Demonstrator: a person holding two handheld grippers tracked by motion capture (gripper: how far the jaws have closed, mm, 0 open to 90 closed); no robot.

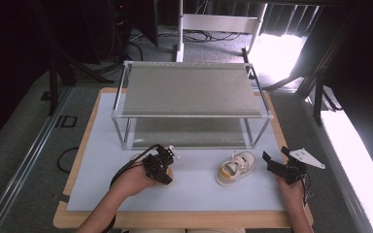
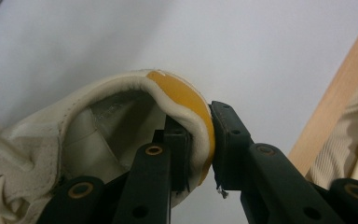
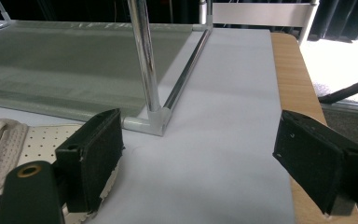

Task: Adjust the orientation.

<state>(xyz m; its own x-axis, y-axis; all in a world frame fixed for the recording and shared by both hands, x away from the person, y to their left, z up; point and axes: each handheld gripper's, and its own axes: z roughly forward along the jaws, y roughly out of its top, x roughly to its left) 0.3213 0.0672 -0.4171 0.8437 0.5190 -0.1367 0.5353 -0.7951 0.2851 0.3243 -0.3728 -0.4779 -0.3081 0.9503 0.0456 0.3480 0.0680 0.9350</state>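
Note:
Two small cream shoes with yellow heels are on the white mat. My left gripper is shut on the heel of the left shoe; in the left gripper view one jaw is inside the shoe and the other presses its yellow heel tab, my left gripper pinching the rim. The second shoe lies in front of the rack, toe pointing toward it. My right gripper stands open just right of that shoe, not touching it. Seen past my right gripper, the shoe's perforated toe is beside the left jaw.
A two-tier metal rack with grey shelves stands at the back of the mat; its corner post rises close ahead of my right gripper. The wooden table edge runs along the right. A sleeve lies near the table's front edge.

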